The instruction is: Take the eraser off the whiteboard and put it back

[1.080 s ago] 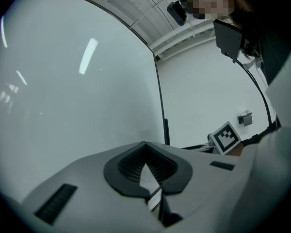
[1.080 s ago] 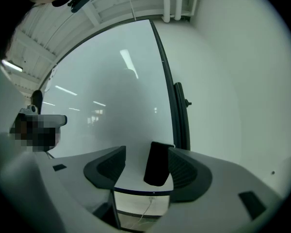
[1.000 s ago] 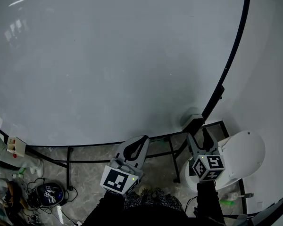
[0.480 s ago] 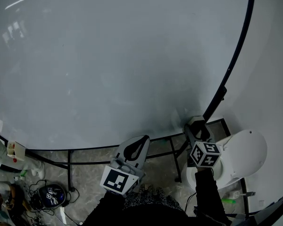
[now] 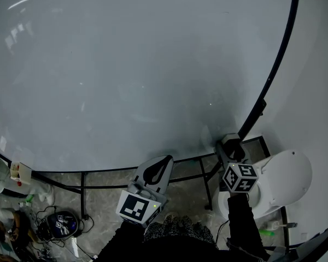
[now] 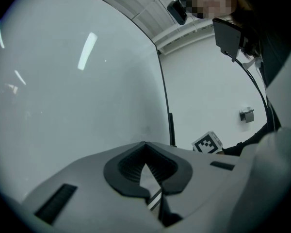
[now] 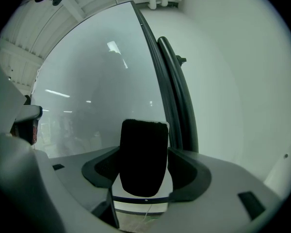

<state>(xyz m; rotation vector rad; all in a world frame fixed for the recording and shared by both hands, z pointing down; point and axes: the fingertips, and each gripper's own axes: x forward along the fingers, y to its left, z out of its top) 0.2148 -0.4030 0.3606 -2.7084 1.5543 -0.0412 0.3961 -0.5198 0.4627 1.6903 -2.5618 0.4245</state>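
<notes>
At the whiteboard's (image 5: 126, 64) five o'clock, my right tool (image 5: 233, 149), just opened, straddles the eraser (image 7: 143, 155) for taking; left tool (image 5: 161, 166) closed.

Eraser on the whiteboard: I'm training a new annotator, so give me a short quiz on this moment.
1. Head view: near which whiteboard corner is the eraser?
2. The eraser stands: A) between the right tongs; B) on the floor; C) at the whiteboard's top.
3. True or false: the left tongs hold the eraser.
Key: 1 Lower right. 2 A; those tongs have just been opening, spread around it. 3 False, shut and empty.
</notes>
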